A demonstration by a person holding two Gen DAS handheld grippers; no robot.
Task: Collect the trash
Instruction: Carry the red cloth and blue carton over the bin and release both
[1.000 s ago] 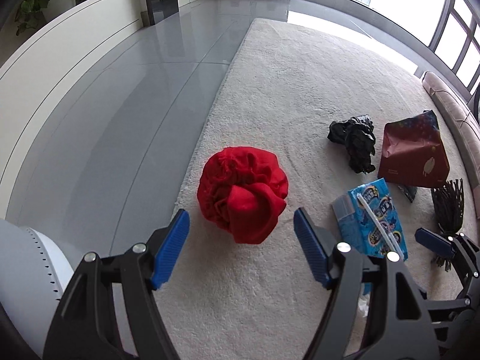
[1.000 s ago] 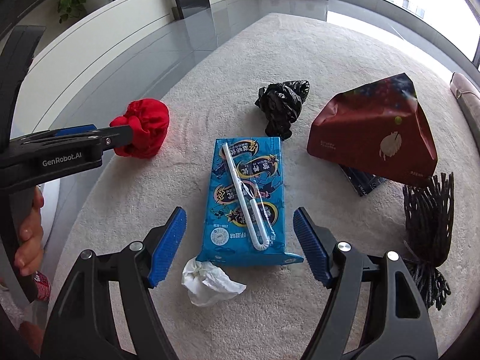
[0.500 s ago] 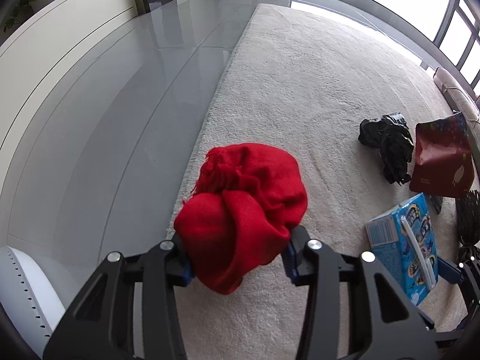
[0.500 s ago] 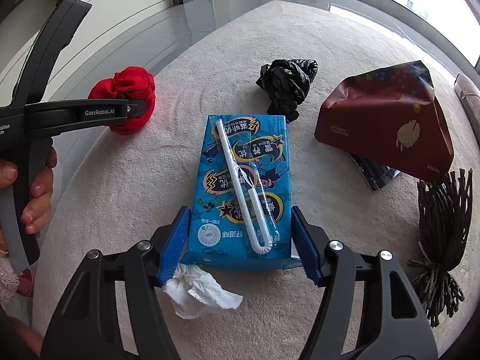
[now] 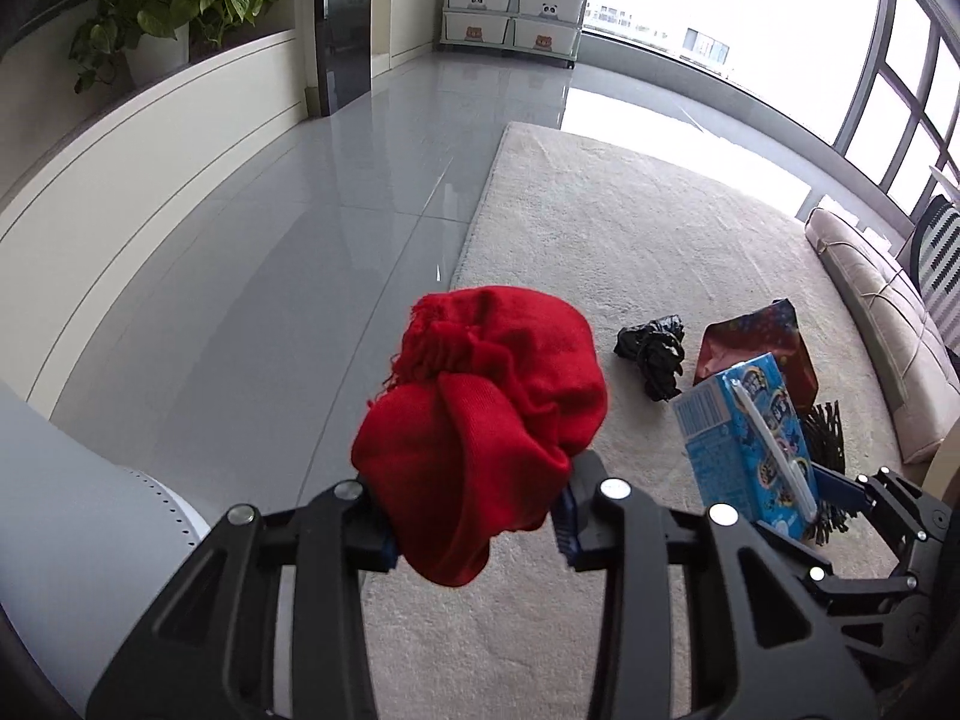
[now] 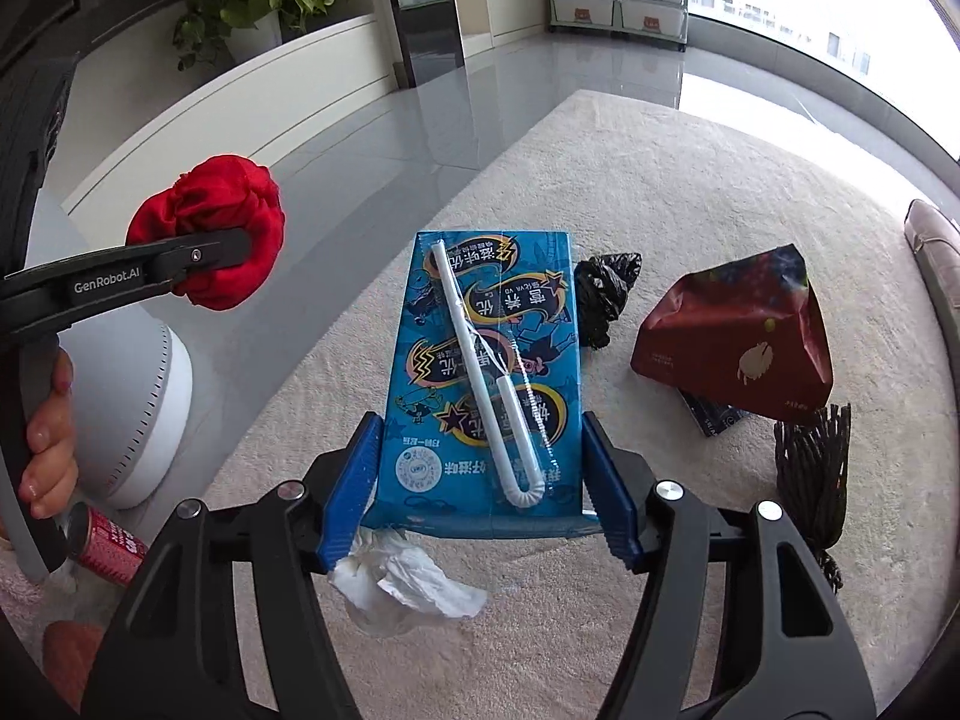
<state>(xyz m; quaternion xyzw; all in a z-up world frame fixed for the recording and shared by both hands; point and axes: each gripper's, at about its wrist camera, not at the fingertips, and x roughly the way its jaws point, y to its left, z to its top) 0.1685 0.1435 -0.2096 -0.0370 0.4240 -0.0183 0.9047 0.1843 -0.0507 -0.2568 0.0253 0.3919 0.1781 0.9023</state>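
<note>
**A:** In the left wrist view, what's your status?

**B:** My left gripper [image 5: 477, 531] is clamped on the red cloth bundle [image 5: 480, 438]. Its jaws have just been closing and the bundle sits between the pads, held up off the cream rug [image 5: 630, 228]. Grey tile floor [image 5: 270, 252] behind it, white round bin [image 5: 78, 516] at lower left.

**A:** Anything else in that view?

**B:** At the right edge, the blue drink carton [image 5: 744, 438], gripped near its lower end by my other gripper and tilted. Behind it on the rug: black crumpled bag [image 5: 654, 354] and dark red paper bag [image 5: 756, 348], near each other. Beige sofa edge [image 5: 882, 324] at far right.

**A:** In the right wrist view?

**B:** My right gripper [image 6: 480, 480] is grasping the blue carton [image 6: 486, 372] across its width, blue pads pressed on both side faces. Its jaws have just been closing. White wrapped straw [image 6: 480, 372] is stuck diagonally on the top face. Crumpled white tissue [image 6: 408, 582] sits just under the carton's near end; can't tell if it's touching.

**A:** Left side from there?

**B:** Left gripper [image 6: 234, 252] visible at left, pinching the red bundle [image 6: 210, 234] above the bin [image 6: 144, 408]. My hand [image 6: 48, 438] is on its handle. Red can [image 6: 108, 537] beside the bin's base. Dark twig bundle [image 6: 810, 468] at right, just beside the red paper bag [image 6: 738, 336].
</note>
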